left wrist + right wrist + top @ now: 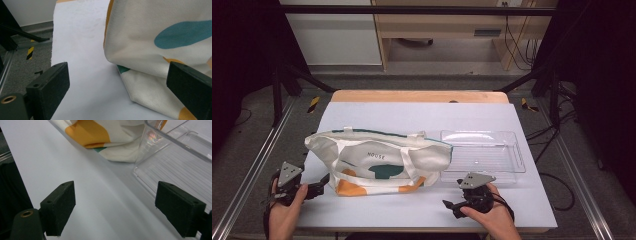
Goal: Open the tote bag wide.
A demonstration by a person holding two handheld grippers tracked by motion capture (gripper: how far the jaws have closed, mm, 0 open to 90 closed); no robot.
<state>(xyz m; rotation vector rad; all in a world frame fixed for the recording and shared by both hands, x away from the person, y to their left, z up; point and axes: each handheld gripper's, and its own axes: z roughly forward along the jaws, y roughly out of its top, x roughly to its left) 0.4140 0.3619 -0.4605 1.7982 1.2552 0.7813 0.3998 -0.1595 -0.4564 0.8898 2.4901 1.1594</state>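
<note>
Tote point(379, 161) on its side near the middle of the bench point(422, 117) is what we find: cream cloth with teal and orange patches, its handles lying toward the far edge. Touching its right end sits a clear tray point(484, 152), and from the right gripper view we see the cloth pressed against the tray's near corner. Our left hand point(286, 205) comes in from the bottom left, wrapped round the grip, with the left tongs point(324, 181) held low and level and aimed rightward at the tote's lower left corner. In the left gripper view, we see those tongs released: both jaws stand wide apart, the tote's corner lies ahead between their lines, and neither pad touches the cloth that we can tell. Our right hand point(489, 212) rests near the front edge, just below the tray, with the right tongs point(449, 205) turned leftward and a little toward us along the bench top. They too are released, the jaws spread with bare bench between them; the tray's edge lies just beyond the far jaw and the tote's orange patch farther off.
</note>
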